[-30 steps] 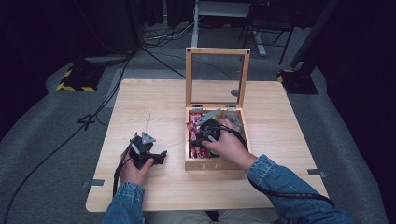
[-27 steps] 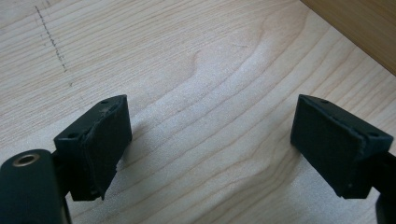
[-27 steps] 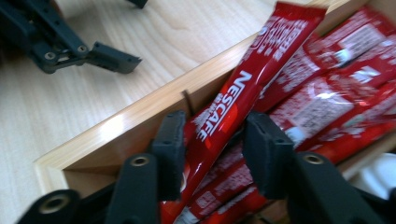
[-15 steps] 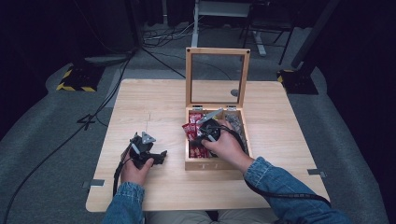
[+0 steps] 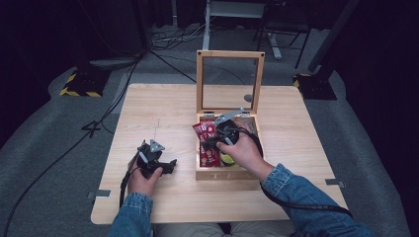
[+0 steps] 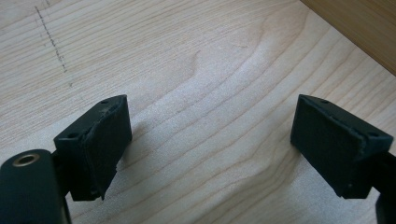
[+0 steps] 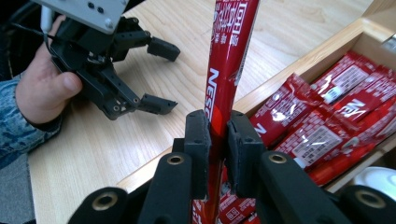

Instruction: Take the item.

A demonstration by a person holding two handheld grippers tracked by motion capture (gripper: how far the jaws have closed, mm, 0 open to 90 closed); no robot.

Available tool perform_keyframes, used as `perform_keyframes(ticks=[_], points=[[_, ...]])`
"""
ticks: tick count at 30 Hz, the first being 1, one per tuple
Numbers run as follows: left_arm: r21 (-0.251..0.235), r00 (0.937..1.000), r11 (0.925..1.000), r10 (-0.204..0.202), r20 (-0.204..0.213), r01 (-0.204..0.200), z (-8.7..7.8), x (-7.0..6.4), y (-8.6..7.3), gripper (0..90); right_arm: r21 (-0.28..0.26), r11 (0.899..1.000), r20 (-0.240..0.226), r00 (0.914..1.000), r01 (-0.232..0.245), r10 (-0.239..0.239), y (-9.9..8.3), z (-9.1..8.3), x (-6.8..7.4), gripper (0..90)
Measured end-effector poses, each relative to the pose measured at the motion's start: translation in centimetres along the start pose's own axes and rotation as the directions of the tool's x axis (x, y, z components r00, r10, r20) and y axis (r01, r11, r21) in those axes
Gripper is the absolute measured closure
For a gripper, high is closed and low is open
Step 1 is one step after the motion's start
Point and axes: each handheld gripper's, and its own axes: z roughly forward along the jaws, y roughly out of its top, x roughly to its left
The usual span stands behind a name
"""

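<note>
So, status:
Right gripper [image 7: 217, 135]: jaws clamped on one red sachet [image 7: 229, 51], held upright by its lower part; sachet rises out the top of the right gripper view.
Right gripper, high view [image 5: 217, 139]: over the left side of the box [image 5: 228, 174], sachet [image 5: 203, 132] held above the other packets.
Left gripper [image 6: 210, 140]: jaws wide apart, nothing between them, bare wood underneath.
Left gripper, high view [image 5: 165, 163]: down at the table [image 5: 163, 113], left of the box, well apart from the right one.
Left gripper, right gripper view [image 7: 161, 77]: same, jaws spread, hand [image 7: 39, 95] wrapped round the body.
Grippers: two, one per hand.
Box: one, wooden, on the table right of centre, lid [image 5: 230, 81] standing upright at the back, clear pane in a wood frame.
Red packets [image 7: 327, 121]: a loose overlapping pile in the box, at least five visible; exact count I cannot tell.
Other contents: one white rounded item [image 7: 373, 179] at the box's edge, partly hidden; a yellow-green item [image 5: 226, 159] in the box near the right hand.
Sleeves: two, blue denim.
</note>
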Motion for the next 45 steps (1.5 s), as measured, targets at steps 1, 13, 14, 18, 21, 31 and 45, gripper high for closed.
perform_keyframes(ticks=[1, 13, 14, 18, 21, 31, 45], points=[[0.0, 1.0, 1.0, 0.0, 0.0, 0.0, 0.0, 0.0, 0.0, 12.9, -0.005, 1.0, -0.001, 1.0, 0.002, -0.002, 0.1, -0.2, 0.0, 80.8], [-0.001, 1.0, 1.0, 0.0, 0.001, 0.0, 0.0, 0.0, 0.0, 12.9, -0.061, 0.998, -0.007, 0.9993, 0.035, -0.036, 0.8, -2.0, 0.0, 80.8], [-0.001, 1.0, 1.0, 0.0, 0.001, 0.0, 0.0, 0.0, 0.0, 12.9, -0.066, 0.997, -0.008, 0.9993, 0.036, -0.037, 0.8, -2.2, 0.0, 80.8], [-0.001, 1.0, 1.0, 0.0, 0.001, 0.0, 0.0, 0.0, 0.0, 12.9, -0.085, 0.995, -0.003, 0.999, 0.044, -0.044, 0.8, -3.1, -0.1, 80.8], [-0.001, 1.0, 1.0, 0.0, 0.001, 0.0, 0.0, 0.0, 0.0, 12.9, -0.101, 0.994, 0.003, 0.999, 0.044, -0.044, 0.8, -3.8, -0.4, 80.8], [-0.003, 1.0, 1.0, -0.002, 0.001, 0.002, 0.0, 0.1, 0.0, 12.8, -0.126, 0.99, 0.057, 0.9966, 0.066, -0.059, 0.2, -7.0, -1.7, 80.7], [0.0, 1.0, 1.0, 0.005, 0.005, -0.005, 0.0, 0.2, 0.0, 12.8, -0.153, 0.988, 0.173, 0.985, 0.034, -0.007, -1.8, -11.3, -4.6, 80.7]])
